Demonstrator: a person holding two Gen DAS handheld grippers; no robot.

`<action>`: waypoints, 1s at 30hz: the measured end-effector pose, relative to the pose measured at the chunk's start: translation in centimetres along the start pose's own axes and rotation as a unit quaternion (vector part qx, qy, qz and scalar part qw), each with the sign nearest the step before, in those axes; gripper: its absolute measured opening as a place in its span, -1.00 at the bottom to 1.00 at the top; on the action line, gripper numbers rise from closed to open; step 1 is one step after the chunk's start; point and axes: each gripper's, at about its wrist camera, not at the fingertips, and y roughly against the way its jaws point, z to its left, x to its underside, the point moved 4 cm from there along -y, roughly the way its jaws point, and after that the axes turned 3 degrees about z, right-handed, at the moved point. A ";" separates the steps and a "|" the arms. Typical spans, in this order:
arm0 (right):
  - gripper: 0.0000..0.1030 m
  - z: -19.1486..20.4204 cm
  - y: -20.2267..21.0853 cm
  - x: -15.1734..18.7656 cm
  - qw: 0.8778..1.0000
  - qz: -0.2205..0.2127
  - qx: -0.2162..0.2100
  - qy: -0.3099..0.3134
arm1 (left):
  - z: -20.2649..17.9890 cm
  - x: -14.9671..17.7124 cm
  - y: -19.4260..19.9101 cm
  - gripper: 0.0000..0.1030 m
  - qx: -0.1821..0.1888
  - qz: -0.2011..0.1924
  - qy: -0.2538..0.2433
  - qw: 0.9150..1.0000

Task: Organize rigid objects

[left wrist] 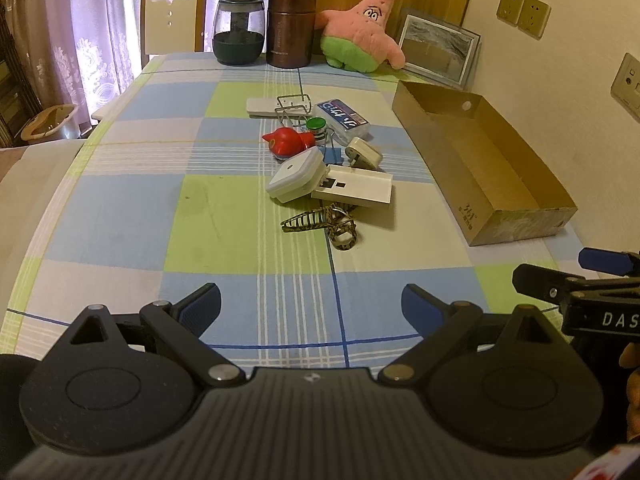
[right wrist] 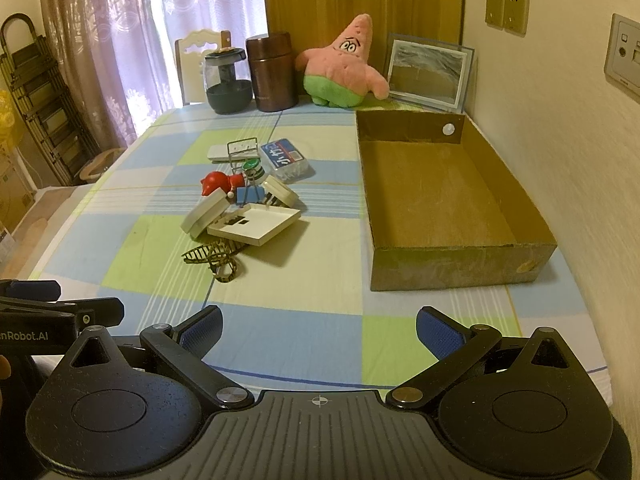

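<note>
A heap of small rigid objects lies mid-table: a red toy (left wrist: 287, 141) (right wrist: 218, 182), a green-capped bottle (left wrist: 316, 128), a clear plastic case (left wrist: 343, 117) (right wrist: 286, 159), a wire rack (left wrist: 293, 107), a white square device (left wrist: 297, 175) (right wrist: 203, 215), a flat white box (left wrist: 354, 191) (right wrist: 256, 224), a white plug (left wrist: 364, 153) and a patterned hair clip (left wrist: 320, 222) (right wrist: 212, 255). An empty cardboard box (left wrist: 486, 222) (right wrist: 448, 270) stands to the right of the heap. My left gripper (left wrist: 311, 307) is open above the near table, short of the heap. My right gripper (right wrist: 319, 330) is open too, holding nothing.
At the table's far end stand a dark glass jar (left wrist: 239, 32), a brown canister (left wrist: 290, 28), a pink star plush (left wrist: 362, 32) and a framed picture (left wrist: 438, 50). A chair (left wrist: 173, 12) sits behind. The wall runs along the right side. The checked tablecloth (left wrist: 140, 208) covers the table.
</note>
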 end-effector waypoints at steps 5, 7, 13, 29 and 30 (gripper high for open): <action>0.96 0.0 0.0 0.0 1.000 0.000 0.000 0.000 | -0.1 0.0 0.0 0.85 0.000 0.000 0.000 1.000; 0.96 0.0 0.0 0.0 1.000 0.000 0.000 0.000 | -0.1 -0.1 0.0 0.84 0.002 0.000 0.002 1.000; 0.96 0.0 0.0 -0.1 1.000 -0.001 0.000 0.001 | -0.1 -0.1 0.1 0.84 0.005 -0.002 0.004 1.000; 0.96 0.1 0.1 -0.5 1.000 -0.003 0.000 0.003 | 0.0 0.0 0.2 0.84 0.006 -0.003 0.006 1.000; 0.96 0.2 0.1 -0.6 1.000 -0.003 0.000 0.003 | 0.0 -0.1 0.2 0.84 0.006 -0.002 0.006 1.000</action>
